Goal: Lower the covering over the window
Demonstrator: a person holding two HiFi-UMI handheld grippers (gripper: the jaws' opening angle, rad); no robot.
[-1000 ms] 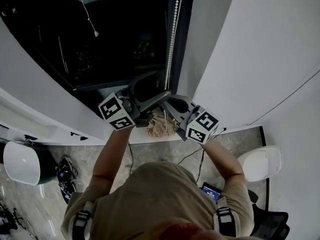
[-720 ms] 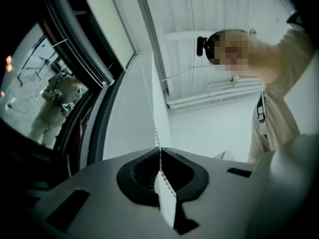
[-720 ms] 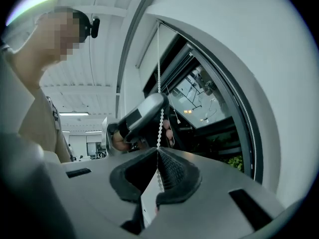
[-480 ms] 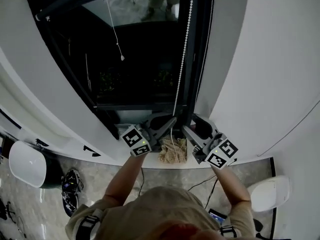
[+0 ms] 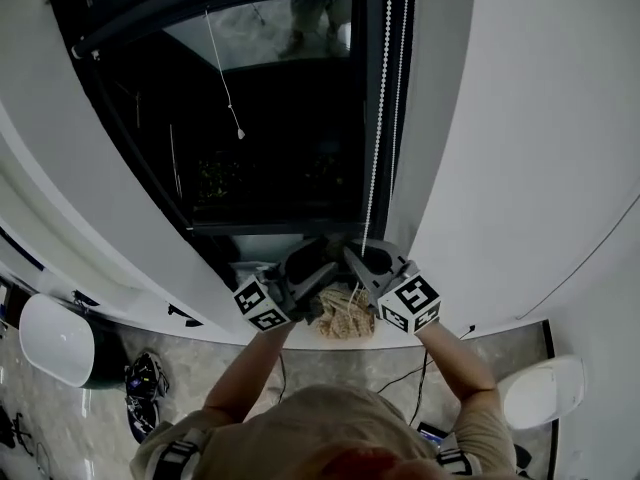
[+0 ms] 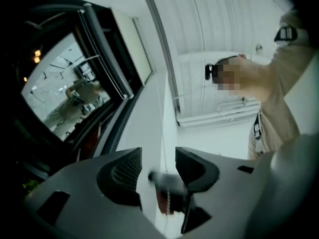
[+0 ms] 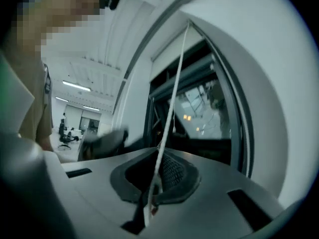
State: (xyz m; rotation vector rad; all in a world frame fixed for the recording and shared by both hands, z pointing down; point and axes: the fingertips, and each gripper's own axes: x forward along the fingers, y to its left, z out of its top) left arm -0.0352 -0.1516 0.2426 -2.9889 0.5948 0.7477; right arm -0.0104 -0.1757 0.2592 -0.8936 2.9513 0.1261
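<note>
The dark window (image 5: pixel 270 148) fills the upper middle of the head view. A white bead chain (image 5: pixel 378 118) hangs along its right frame. My right gripper (image 5: pixel 358 263) is shut on that chain (image 7: pixel 174 83), which runs up from between its jaws (image 7: pixel 160 167) towards the top of the frame. My left gripper (image 5: pixel 318 273) sits just left of and below it. Its jaws (image 6: pixel 158 158) have just been opening and stand apart. The thin chain (image 6: pixel 162 118) passes through the gap, and the pads (image 6: pixel 127 171) do not press on it.
A tan woven bundle (image 5: pixel 345 316) lies on the sill (image 5: pixel 300 330) under the grippers. A thin cord with a small weight (image 5: pixel 240 133) hangs inside the window. White walls flank the window. White stools (image 5: pixel 55 340) (image 5: pixel 540 388) and cables (image 5: pixel 145 408) are on the floor below.
The right gripper opened and has shut on the chain again. The left gripper, shut half a second ago, now stands open and lower. The head view has tilted up the window.
</note>
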